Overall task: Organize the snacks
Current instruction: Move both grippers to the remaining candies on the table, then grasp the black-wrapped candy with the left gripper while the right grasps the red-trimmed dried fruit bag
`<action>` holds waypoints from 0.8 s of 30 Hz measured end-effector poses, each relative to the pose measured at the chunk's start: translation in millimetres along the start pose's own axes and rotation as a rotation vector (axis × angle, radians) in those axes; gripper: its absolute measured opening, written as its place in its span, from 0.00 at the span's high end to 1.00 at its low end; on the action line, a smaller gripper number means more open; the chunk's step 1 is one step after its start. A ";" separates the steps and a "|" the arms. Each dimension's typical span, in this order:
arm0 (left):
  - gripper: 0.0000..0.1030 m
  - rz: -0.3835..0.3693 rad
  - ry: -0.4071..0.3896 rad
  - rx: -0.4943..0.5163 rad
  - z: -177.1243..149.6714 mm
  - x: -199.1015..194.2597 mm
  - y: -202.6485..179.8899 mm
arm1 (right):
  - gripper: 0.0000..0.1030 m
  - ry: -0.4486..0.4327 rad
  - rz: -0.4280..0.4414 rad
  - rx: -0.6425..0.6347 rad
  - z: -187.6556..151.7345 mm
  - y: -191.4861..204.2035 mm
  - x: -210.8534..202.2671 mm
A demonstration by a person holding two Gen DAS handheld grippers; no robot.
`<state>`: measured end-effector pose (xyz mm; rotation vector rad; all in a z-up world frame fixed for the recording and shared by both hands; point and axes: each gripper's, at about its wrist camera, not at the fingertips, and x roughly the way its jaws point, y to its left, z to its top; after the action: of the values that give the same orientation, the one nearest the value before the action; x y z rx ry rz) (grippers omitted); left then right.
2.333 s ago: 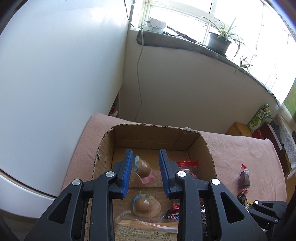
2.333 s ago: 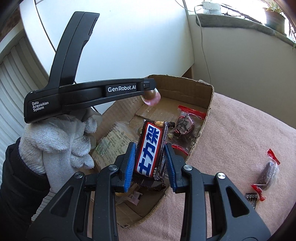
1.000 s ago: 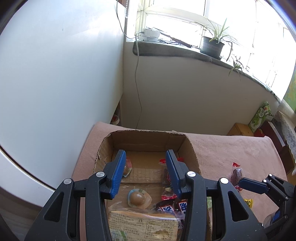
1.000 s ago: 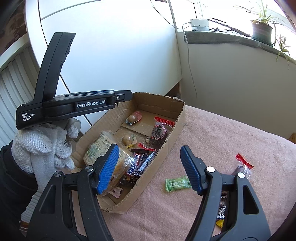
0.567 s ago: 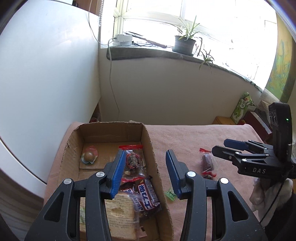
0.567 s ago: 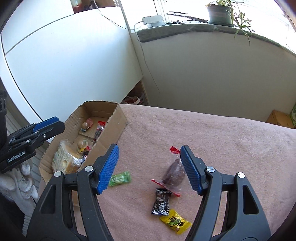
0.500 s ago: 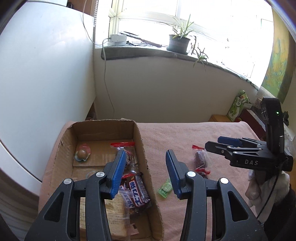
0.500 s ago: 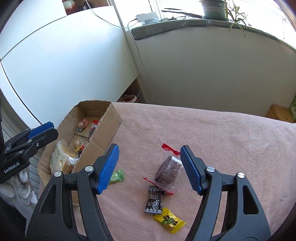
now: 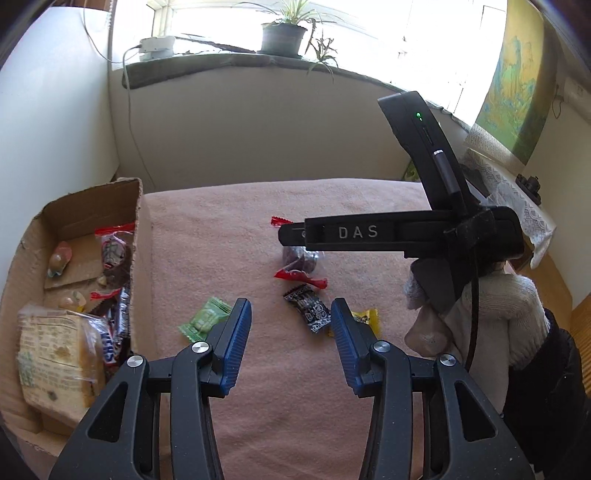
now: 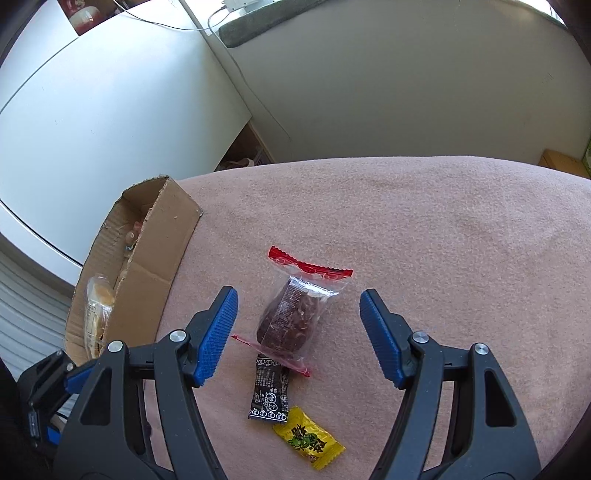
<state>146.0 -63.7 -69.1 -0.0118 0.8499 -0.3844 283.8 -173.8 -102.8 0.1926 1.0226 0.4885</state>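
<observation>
1. Fingers of the right gripper (image 10: 297, 317) stand wide apart w/ nothing pinched; blue pads (image 10: 218, 332) flank a clear red-edged packet (image 10: 291, 317) holding a dark brown snack, no contact w/ it.
2. Fingers of the left gripper (image 9: 291, 345) also parted, empty; bare pink blanket (image 9: 221, 236) shows between the pads.
3. Blanket covers the table; all loose snacks lie on it.
4. Left wrist view: green candy (image 9: 205, 319) lies just left of the left pad, near the cardboard box (image 9: 142, 258) wall but outside it.
5. Black printed sachet (image 9: 308, 308) lies just beyond the left gripper's gap, toward the right pad; yellow candy (image 9: 365, 317) is partly hidden behind that pad.
6. Right wrist view: black sachet (image 10: 269, 391) sits right below the red-edged packet, its top edge tucked under the packet's lower red seam; yellow candy (image 10: 308, 441) touches the sachet's lower end.
7. Box sits at the blanket's left edge, open top. Inside, left view: wrapped bread/cake slab (image 9: 55, 358) nearest the camera, Snickers bar (image 9: 110, 336) beside it, another red-edged packet (image 9: 114, 251) against the right wall, two small round sweets (image 9: 59, 258) further left.
8. Right gripper's black body marked "DAS" hangs over the red-edged packet in the left view; a white knit-gloved hand (image 9: 491, 317) w/ dark sleeve grips it.
9. Bkgd: windowsill w/ potted plant (image 9: 284, 33), white power adapter w/ cable running down the wall.
</observation>
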 end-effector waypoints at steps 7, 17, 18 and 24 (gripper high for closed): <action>0.61 -0.026 0.061 -0.015 -8.3 35.7 -14.1 | 0.31 0.019 -0.024 0.007 -3.0 -0.1 13.7; 0.64 -0.018 0.080 -0.081 2.8 70.2 -20.3 | 0.31 0.028 -0.051 -0.010 -0.8 -2.6 23.4; 0.64 -0.010 0.080 -0.080 5.0 72.3 -19.8 | 0.31 0.029 -0.053 -0.010 0.0 -3.1 24.6; 0.64 0.014 0.090 -0.062 7.9 78.9 -19.3 | 0.35 0.034 -0.050 -0.029 1.7 -3.0 26.9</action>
<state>192.4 -109.2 -118.3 -0.0463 0.9507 -0.3472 297.6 -163.4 -123.7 0.1328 1.0507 0.4621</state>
